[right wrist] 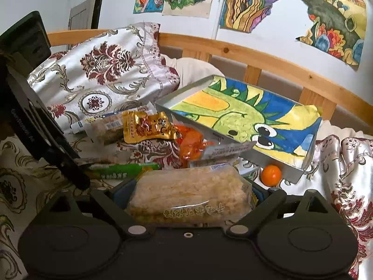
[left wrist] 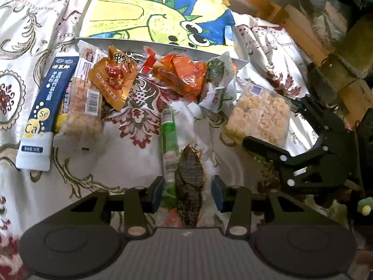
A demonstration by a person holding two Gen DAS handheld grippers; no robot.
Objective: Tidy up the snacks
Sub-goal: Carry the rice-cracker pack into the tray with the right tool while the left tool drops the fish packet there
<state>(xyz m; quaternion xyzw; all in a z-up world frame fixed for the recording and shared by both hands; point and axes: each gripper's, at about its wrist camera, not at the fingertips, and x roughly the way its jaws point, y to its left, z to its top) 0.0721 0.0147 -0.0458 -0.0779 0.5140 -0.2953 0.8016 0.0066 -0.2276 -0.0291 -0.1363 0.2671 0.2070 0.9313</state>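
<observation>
My left gripper (left wrist: 187, 193) is shut on a green stick packet (left wrist: 169, 144) and a brown snack in clear wrap (left wrist: 190, 182), both running forward from between the blue pads. To the right, my right gripper (left wrist: 275, 121) is shut on a clear pack of puffed rice cake (left wrist: 258, 116); in the right wrist view that pack (right wrist: 191, 193) fills the wide gap of the right gripper (right wrist: 190, 191). Ahead lies a grey tray (left wrist: 149, 44) lined with a dinosaur drawing. Loose snacks sit before it: a golden packet (left wrist: 114, 79), an orange packet (left wrist: 184, 72) and a green-white packet (left wrist: 219, 81).
A blue and white sachet (left wrist: 44, 107) and a clear biscuit pack (left wrist: 85, 98) lie at the left on the patterned bedcover. An orange fruit (right wrist: 271, 175) sits by the tray's corner. A pillow (right wrist: 105, 70) and a wooden bed rail (right wrist: 268, 58) stand behind.
</observation>
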